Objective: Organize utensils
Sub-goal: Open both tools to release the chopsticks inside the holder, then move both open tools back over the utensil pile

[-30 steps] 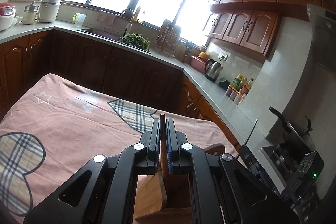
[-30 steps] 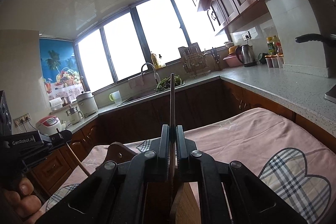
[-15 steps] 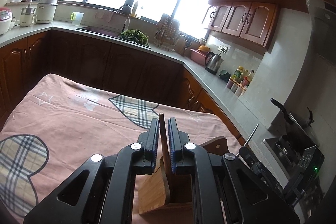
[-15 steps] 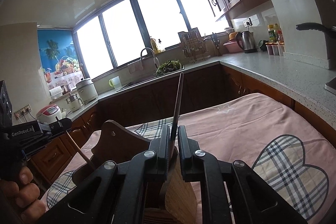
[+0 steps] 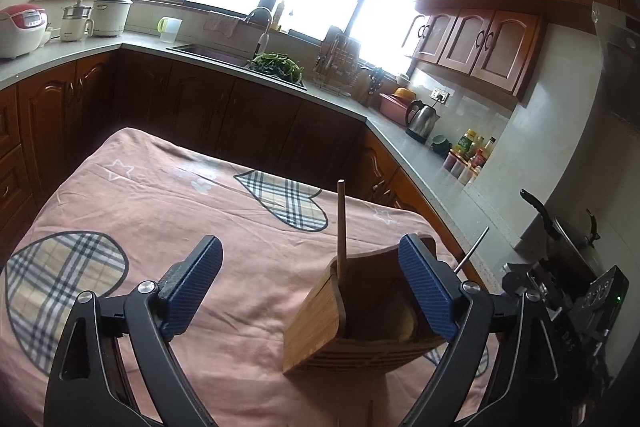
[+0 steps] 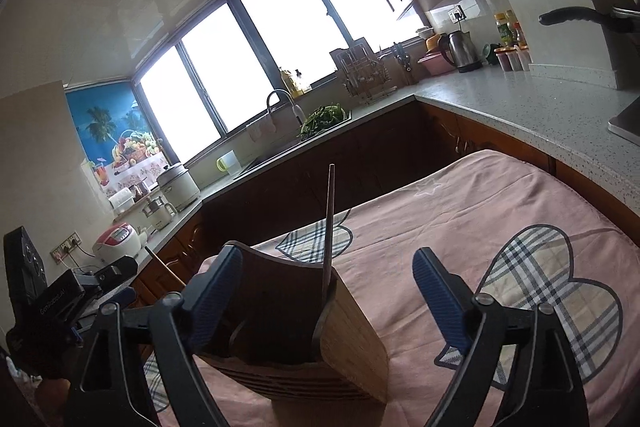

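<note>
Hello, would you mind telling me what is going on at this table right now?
A person with a gripper in each hand is sorting utensils into a wooden holder that stands on a pink cloth. Both the left gripper and the right gripper are open and hold nothing. A brown stick stands in the holder, leaning on its wall. In the right wrist view, a thin dark utensil stands in the holder as well. Each gripper hangs just above the holder.
</note>
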Available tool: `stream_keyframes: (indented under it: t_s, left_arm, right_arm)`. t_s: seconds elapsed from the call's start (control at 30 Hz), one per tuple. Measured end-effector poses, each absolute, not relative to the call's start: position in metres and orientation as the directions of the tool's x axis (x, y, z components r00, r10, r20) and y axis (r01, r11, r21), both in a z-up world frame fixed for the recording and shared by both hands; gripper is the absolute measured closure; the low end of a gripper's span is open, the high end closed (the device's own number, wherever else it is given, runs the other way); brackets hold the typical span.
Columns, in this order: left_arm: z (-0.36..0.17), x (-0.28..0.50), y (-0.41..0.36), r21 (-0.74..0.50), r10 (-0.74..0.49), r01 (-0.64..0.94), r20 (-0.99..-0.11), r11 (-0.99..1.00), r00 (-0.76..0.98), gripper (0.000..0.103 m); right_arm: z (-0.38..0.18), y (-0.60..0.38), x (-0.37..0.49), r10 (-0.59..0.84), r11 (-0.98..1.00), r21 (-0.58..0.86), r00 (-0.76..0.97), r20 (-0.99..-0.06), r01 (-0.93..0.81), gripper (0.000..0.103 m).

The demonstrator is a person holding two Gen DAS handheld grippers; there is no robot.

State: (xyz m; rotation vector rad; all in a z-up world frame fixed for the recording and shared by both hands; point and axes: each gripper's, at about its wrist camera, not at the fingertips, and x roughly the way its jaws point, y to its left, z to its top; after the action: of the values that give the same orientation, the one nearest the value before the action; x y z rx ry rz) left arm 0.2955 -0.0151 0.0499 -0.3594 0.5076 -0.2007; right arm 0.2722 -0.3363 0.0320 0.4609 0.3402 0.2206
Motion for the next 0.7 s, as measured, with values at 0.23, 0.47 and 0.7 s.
stream_keyframes:
  t_s: [0.23, 0.47, 0.7]
  left_arm:
    - [0.035, 0.258, -0.001, -0.372, -0.255, 0.059, -0.503, 0.926, 0.826, 0.010]
    - [0.024, 0.221, -0.002, -0.346, -0.259, 0.063, -0.558, 0.936, 0.788, 0.010]
    - [0.015, 0.188, 0.002, -0.347, -0.281, 0.077, -0.588, 0.935, 0.758, 0.010]
  right_arm:
    - [0.039, -0.341, 0.237, 0.312, 0.866, 0.477, 0.906, -0.285, -0.148, 0.006]
    - [0.041, -0.338, 0.203, 0.320, 0.875, 0.461, 0.891, -0.322, -0.148, 0.006]
    - [0.032, -0.340, 0.167, 0.326, 0.878, 0.460, 0.870, -0.369, -0.134, 0.006]
